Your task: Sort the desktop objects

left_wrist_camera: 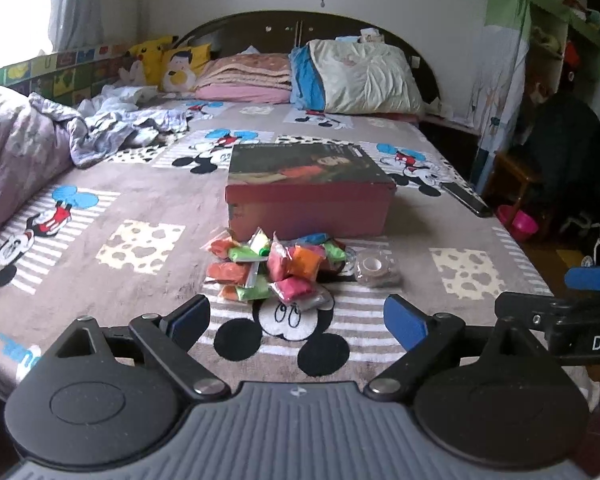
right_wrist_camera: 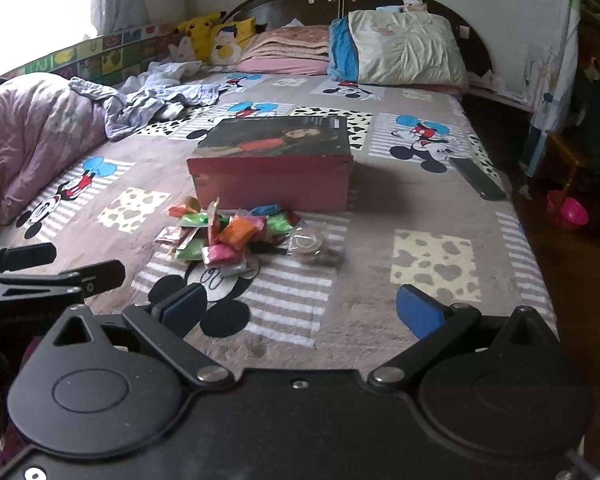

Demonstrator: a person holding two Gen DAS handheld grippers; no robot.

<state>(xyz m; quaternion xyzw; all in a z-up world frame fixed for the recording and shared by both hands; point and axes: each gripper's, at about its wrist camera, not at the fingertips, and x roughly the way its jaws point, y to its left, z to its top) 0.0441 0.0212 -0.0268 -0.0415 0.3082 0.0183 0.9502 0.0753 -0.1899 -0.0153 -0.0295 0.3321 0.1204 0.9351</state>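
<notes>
Hovering wide apart, left hand-held gripper (left_wrist_camera: pixel 298 320) near packets (left_wrist_camera: pixel 272 268)

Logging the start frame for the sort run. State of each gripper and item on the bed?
left gripper: open, empty, above the blanket
right gripper: open, empty
red box: lid on, closed
colourful packets: loose pile in front of the box, unsorted
tape roll: lying flat, right of the pile
dark phone: flat, near the bed's right edge
</notes>
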